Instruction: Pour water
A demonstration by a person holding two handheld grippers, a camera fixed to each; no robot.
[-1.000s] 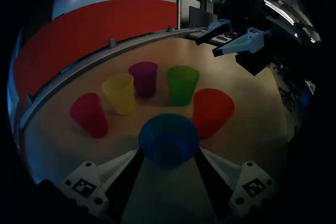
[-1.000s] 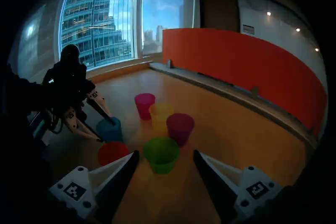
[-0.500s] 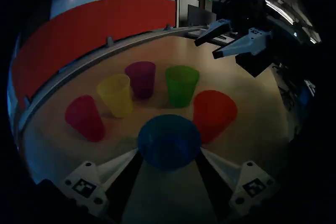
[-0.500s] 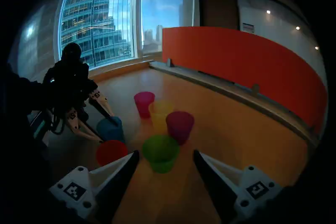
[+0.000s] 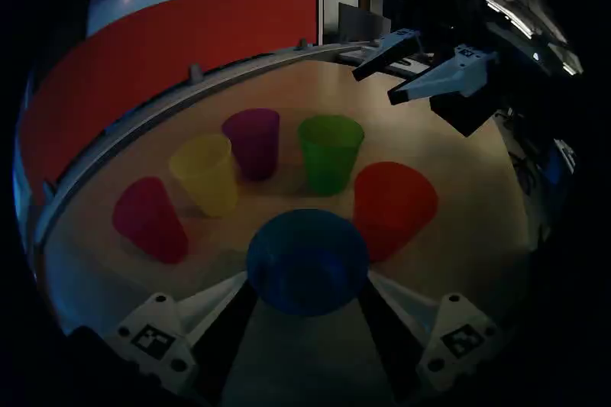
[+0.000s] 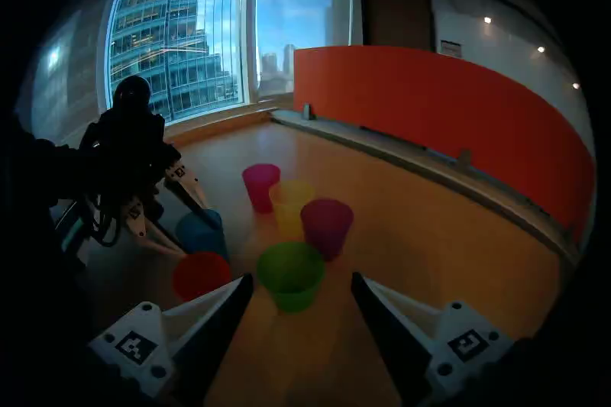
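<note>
Blue cup (image 5: pixel 308 260) sits clamped in my left gripper (image 5: pixel 306 277), presumably ready for pouring; my right gripper (image 6: pixel 302 279) hangs wide open, facing the green cup (image 6: pixel 290 276).

Dim, underexposed overall; daylight through windows (image 6: pixel 183 48), small ceiling spots (image 6: pixel 489 24); strong fisheye bending toward edges.

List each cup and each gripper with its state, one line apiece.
left gripper: shut on blue cup
right gripper: open, empty
blue cup: upright, gripped; contents unclear
green cup: upright, untouched
red cup: upright, untouched
purple cup: upright
yellow cup: upright
pink cup: upright
</note>
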